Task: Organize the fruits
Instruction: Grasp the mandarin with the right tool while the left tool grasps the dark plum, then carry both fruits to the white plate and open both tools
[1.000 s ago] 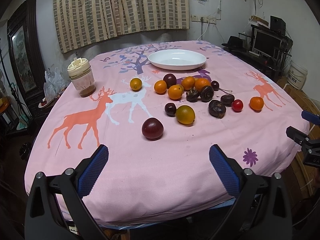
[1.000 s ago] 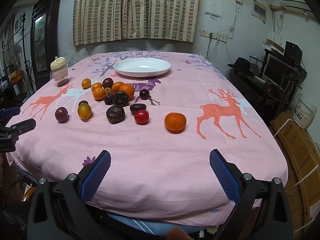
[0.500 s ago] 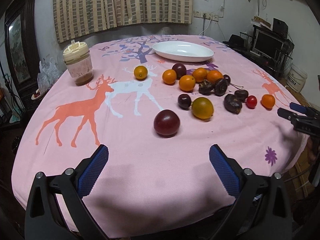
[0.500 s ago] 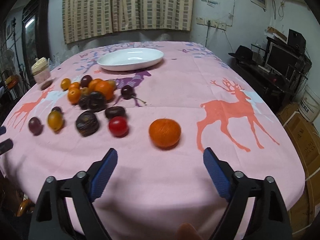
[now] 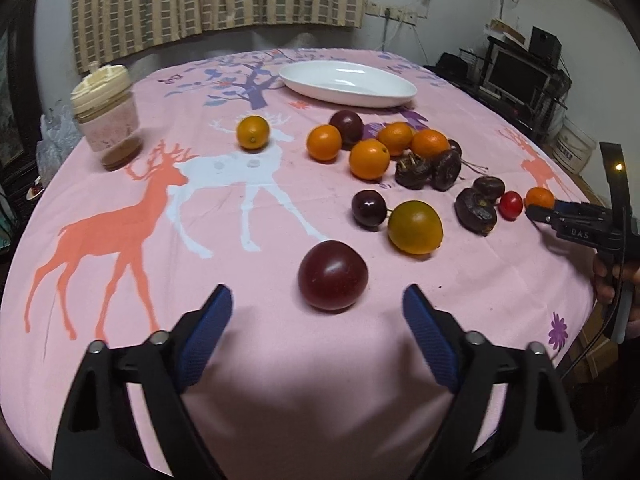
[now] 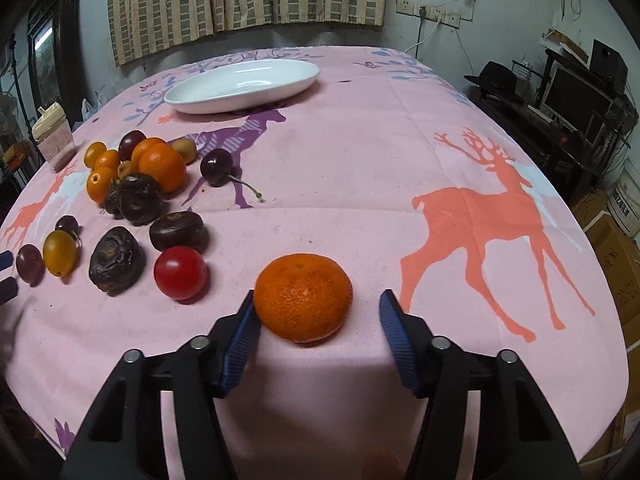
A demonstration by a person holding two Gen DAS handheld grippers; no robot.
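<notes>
Right gripper (image 6: 316, 316) jaws just closing around tangerine (image 6: 303, 297) near table's front edge; left pad touching, right pad apart, not yet clamped. Left gripper (image 5: 318, 316) open, closing, plum (image 5: 333, 275) just ahead.

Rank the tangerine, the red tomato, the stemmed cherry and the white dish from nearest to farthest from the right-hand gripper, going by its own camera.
From the right gripper:
1. Tangerine, between its fingers.
2. Red tomato, just to the left.
3. Stemmed cherry, mid-table, farther left.
4. White dish, at the table's far side.
</notes>
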